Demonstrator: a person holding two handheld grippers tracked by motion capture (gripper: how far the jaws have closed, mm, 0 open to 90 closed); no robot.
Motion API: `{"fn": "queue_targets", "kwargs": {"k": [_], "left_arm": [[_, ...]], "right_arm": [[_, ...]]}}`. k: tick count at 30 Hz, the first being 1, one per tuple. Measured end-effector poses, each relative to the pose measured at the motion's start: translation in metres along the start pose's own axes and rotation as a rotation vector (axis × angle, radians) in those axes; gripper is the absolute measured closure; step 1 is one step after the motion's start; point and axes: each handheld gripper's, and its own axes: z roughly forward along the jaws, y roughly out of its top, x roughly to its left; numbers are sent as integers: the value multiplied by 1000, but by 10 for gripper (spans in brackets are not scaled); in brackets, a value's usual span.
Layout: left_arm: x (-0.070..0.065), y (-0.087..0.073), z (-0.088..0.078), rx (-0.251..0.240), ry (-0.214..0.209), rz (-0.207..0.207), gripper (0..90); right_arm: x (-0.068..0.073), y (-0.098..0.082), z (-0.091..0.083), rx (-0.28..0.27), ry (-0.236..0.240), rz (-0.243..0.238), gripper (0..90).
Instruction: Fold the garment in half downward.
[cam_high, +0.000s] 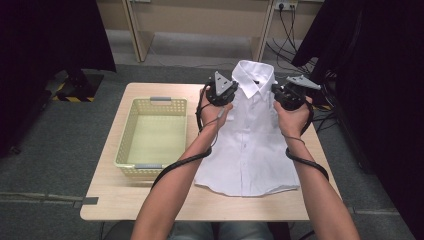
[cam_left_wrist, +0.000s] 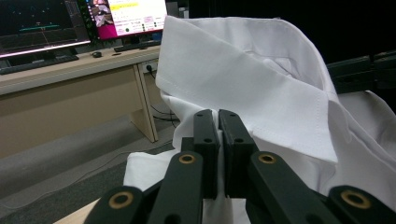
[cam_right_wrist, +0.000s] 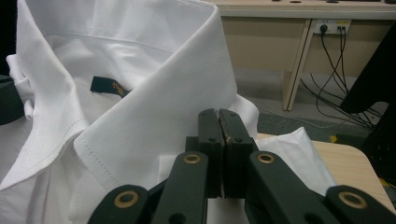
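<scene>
High view: white shirt (cam_high: 247, 150) lies collar-far on my tabletop (cam_high: 115, 200), its long axis running away from me, basket (cam_high: 150, 131) to its left; left tongs (cam_high: 221, 93) and right tongs (cam_high: 289, 95) flank the collar equally. Left gripper view: tongs together, clamped on shoulder cloth. Right gripper view: likewise.

White folded shirt (cam_high: 247, 150) (collar raised) on the table

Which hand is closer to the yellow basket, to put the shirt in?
Left. The left gripper pinches the folded white shirt on the side next to the yellow plastic basket; the right gripper holds the far shoulder. Likely both move together.
</scene>
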Motion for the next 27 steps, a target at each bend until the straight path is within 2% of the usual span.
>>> {"fn": "queue_targets", "kwargs": {"k": [10,13,17,21,27], "left_arm": [[4,2,-2,-7,12,0,858],[3,-1,-3,-5,10,13,858],[-5,-19,-12,24,1,31,858],[-12,-39,-21,39,-8,25,858],[-16,-48,-28,34,-20,39,858]], "right_arm": [[4,5,1,-5,4,-4,886],[5,4,1,-9,5,-7,886],[8,-11,-3,-10,16,-5,887],[12,-31,-7,-10,26,4,886],[17,-46,-14,-17,41,-1,886]]}}
